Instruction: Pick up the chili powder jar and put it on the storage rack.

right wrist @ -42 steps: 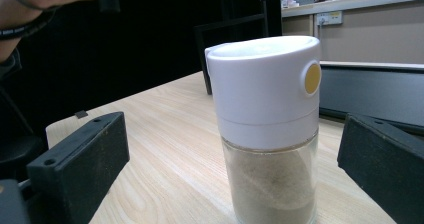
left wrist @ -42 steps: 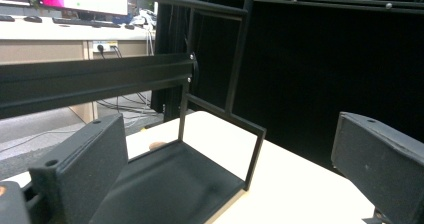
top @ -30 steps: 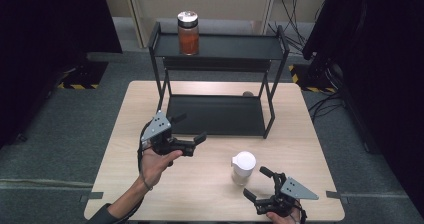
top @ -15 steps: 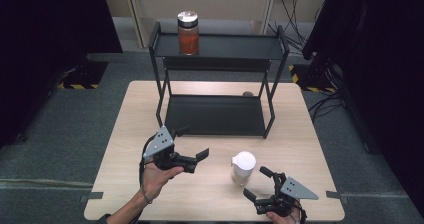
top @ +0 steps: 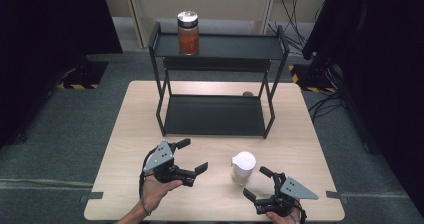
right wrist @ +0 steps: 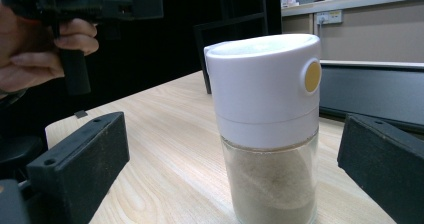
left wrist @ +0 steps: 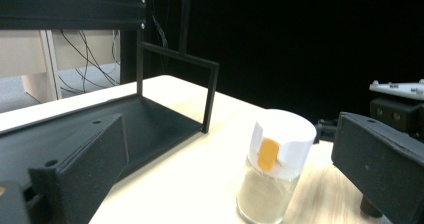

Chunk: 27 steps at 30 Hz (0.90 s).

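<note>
A glass jar (top: 243, 167) with a white lid and pale powder inside stands upright on the wooden table (top: 130, 134) near the front. My right gripper (top: 255, 183) is open just in front and to the right of it. In the right gripper view the jar (right wrist: 267, 134) stands ahead between the open jaws, apart from both. My left gripper (top: 194, 155) is open to the jar's left, held off the table and pointing toward it. The left gripper view shows the jar (left wrist: 277, 169) a little right of centre, with an orange button on its lid.
A black two-tier rack (top: 217, 115) stands at the back middle of the table. A jar of orange contents (top: 188, 33) sits on its top shelf. A small brownish thing (top: 247, 93) lies behind the rack. The hand holding the left gripper (right wrist: 47, 54) is at upper left.
My left gripper has moved down the table toward the person and a little right, closer to the white-lidded jar. The right gripper and the jar have stayed put.
</note>
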### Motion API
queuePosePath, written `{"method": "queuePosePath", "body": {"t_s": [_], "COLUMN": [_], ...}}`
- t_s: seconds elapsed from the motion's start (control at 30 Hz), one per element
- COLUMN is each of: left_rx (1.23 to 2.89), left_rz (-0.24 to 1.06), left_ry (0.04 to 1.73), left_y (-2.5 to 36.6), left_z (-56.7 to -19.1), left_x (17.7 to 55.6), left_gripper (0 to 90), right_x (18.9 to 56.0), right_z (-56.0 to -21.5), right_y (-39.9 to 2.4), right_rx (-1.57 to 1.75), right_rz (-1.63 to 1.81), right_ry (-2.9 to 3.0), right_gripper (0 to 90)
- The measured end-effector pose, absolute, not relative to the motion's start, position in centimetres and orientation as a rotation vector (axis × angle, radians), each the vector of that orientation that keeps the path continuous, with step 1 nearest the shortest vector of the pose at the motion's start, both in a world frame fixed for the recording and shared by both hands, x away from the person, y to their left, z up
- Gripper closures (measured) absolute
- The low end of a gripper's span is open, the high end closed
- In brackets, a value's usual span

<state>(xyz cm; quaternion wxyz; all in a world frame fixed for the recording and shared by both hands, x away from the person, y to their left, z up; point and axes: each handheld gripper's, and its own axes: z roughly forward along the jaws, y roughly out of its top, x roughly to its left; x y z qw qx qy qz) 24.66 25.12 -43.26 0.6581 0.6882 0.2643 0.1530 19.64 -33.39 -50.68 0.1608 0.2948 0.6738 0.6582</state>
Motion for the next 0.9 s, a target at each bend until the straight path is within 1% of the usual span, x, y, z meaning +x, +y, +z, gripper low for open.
{"method": "queuePosePath", "body": {"t_s": [0.27, 0.43, 0.9], "left_rx": [1.582, 1.604, 1.587], "left_rz": [0.347, 0.372, 0.395], "left_ry": [0.586, 0.568, 0.553], "left_y": [25.2, 25.4, 26.1], "left_z": [-44.9, -45.9, -48.3], "left_x": [23.9, 23.4, 22.8], "left_gripper": [1.0, 1.1, 1.1], "right_x": [19.6, 19.6, 19.7], "right_z": [-50.7, -50.7, -50.8], "right_y": [-33.4, -33.4, -33.6], "right_rx": [0.840, 0.841, 0.845], "right_rz": [1.880, 1.880, 1.887], "right_ry": [1.922, 1.922, 1.919], "right_gripper": [0.4, 0.3, 0.4]}}
